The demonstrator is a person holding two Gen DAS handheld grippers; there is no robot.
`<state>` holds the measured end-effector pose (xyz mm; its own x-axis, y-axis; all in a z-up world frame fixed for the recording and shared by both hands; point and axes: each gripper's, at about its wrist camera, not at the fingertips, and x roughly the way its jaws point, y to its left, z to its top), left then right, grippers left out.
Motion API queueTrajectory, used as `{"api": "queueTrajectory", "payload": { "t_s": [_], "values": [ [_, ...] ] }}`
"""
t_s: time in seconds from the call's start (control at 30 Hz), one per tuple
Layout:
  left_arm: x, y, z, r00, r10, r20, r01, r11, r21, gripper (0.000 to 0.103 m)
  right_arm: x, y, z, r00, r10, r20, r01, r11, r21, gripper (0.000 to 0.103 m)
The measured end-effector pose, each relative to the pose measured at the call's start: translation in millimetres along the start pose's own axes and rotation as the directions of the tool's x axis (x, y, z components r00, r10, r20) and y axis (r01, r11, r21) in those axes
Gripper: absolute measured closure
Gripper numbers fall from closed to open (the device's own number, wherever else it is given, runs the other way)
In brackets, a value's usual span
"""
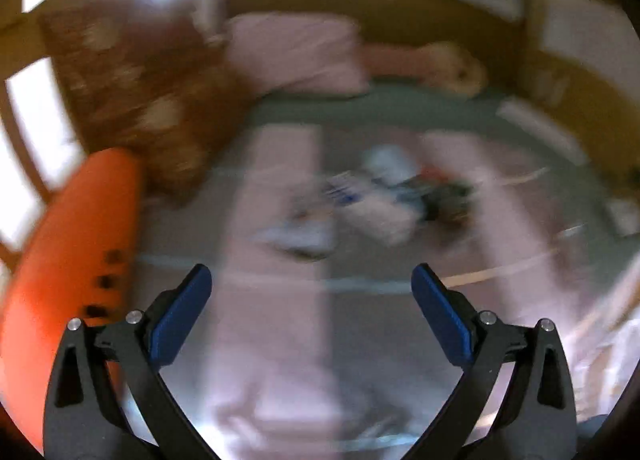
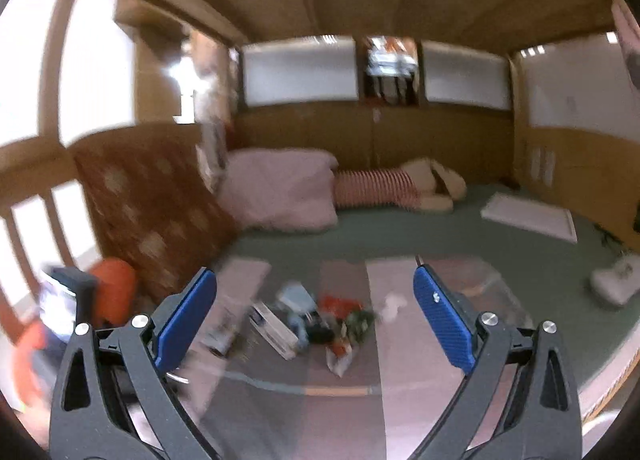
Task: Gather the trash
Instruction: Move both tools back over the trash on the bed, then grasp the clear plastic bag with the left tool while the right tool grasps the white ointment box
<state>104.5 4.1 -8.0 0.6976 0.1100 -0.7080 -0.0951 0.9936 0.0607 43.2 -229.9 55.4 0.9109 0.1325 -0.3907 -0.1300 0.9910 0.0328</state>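
Left wrist view: the left gripper (image 1: pixel 311 280), its blue-padded jaws spread wide with nothing between them, hangs over a bed covered in a pink, grey and green patchwork bedspread (image 1: pixel 280 340). The picture is heavily blurred. A scattered heap of mixed trash (image 1: pixel 380 195), white papers, a pale blue piece and dark green wrappers, lies on the bedspread ahead of the gripper and slightly to the right of its midline, well apart from the pads. A bright orange plastic bin (image 1: pixel 76 260) rises at the left edge, just beside the left finger. Behind it leans a brown floral cushion (image 1: pixel 136 91); a pink pillow (image 1: pixel 296 51) lies farther back against the wooden wall.

Right wrist view: the right gripper (image 2: pixel 315 288) also stands wide open and empty. The trash heap (image 2: pixel 312 324) sits on the bedspread (image 2: pixel 400 400) straight ahead, framed between the two blue pads but clear of both. A white box (image 2: pixel 272 328), red and green wrappers (image 2: pixel 352 320) and a crumpled white scrap (image 2: pixel 394 306) can be made out. The orange bin (image 2: pixel 114 292) shows at lower left, with the other handheld device (image 2: pixel 66 300) in front of it. Beyond, a plush toy in a red-and-white striped shirt (image 2: pixel 400 187) lies beside the pink pillow (image 2: pixel 280 191), and a flat white board (image 2: pixel 528 217) rests on the green sheet at right.
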Motion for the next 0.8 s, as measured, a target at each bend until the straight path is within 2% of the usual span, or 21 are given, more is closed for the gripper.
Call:
{"api": "queueTrajectory", "payload": {
  "t_s": [0.03, 0.07, 0.1, 0.13, 0.23, 0.4, 0.8],
  "values": [
    [-1, 2, 5, 1.0, -0.002, 0.0, 0.002, 1.0, -0.006, 0.004, 21, 1, -14, 0.993, 0.012, -0.116, -0.012, 1.0, -0.005, 0.006],
    [-8, 3, 7, 0.998, -0.049, 0.03, 0.049, 0.999, -0.011, 0.004, 35, 0, -19, 0.977, 0.039, -0.209, -0.036, 0.999, 0.015, 0.006],
    [-15, 2, 7, 0.996, -0.077, 0.053, 0.077, 0.997, -0.012, 0.003, 38, -1, -20, 0.972, 0.061, -0.228, -0.054, 0.998, 0.036, 0.006],
    [-20, -2, 7, 0.993, -0.089, 0.071, 0.09, 0.996, -0.012, 0.003, 34, 0, -18, 0.975, 0.076, -0.208, -0.068, 0.997, 0.044, 0.006],
    [-26, -15, 8, 0.989, -0.122, 0.081, 0.122, 0.993, 0.008, 0.003, 21, 5, -14, 0.988, 0.035, -0.149, -0.038, 0.999, -0.016, 0.006],
    [-15, -23, -7, 0.989, -0.144, 0.021, 0.143, 0.989, 0.031, 0.003, 30, 3, -19, 0.98, 0.028, -0.198, -0.033, 0.999, -0.023, 0.006],
    [-4, -16, -14, 0.985, -0.174, -0.012, 0.174, 0.985, -0.02, 0.003, 32, 1, -17, 0.981, 0.034, -0.19, -0.037, 0.999, -0.013, 0.006]
  ]
}}
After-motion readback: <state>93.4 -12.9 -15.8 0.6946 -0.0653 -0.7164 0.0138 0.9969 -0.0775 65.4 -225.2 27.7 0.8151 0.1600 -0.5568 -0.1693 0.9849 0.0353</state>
